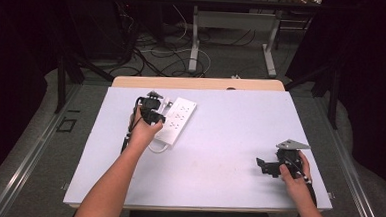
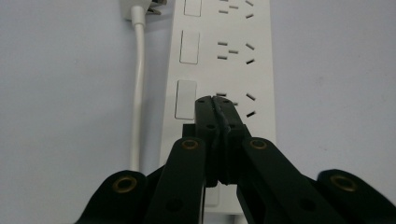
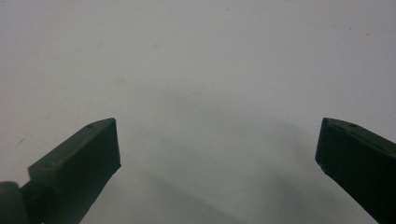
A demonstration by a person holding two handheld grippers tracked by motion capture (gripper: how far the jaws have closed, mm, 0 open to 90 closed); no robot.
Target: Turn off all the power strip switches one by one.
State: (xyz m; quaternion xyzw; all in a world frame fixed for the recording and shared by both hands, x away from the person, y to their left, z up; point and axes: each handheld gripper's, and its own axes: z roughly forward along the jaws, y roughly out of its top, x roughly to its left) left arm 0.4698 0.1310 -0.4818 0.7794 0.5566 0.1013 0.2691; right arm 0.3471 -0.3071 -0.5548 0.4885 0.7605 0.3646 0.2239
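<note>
A white power strip (image 1: 178,119) lies on the white table top left of centre, with its white cable (image 1: 157,148) looping out near the hand. My left gripper (image 1: 152,110) hovers over the strip's left side. In the left gripper view its jaws are pressed together with nothing between them, and the gripper (image 2: 215,99) points at the power strip (image 2: 261,60) beside a rocker switch (image 2: 185,99). The white cable (image 2: 137,93) runs along the strip's left edge to a plug (image 2: 135,8). My right gripper (image 1: 264,166) rests low at the table's right front, jaws wide apart over bare table (image 3: 205,84).
The table top (image 1: 229,140) is wide and bare between the two hands. Beyond its far edge, a second table's legs (image 1: 195,38) and tangled cables (image 1: 153,56) stand on the floor. Dark curtains close in both sides.
</note>
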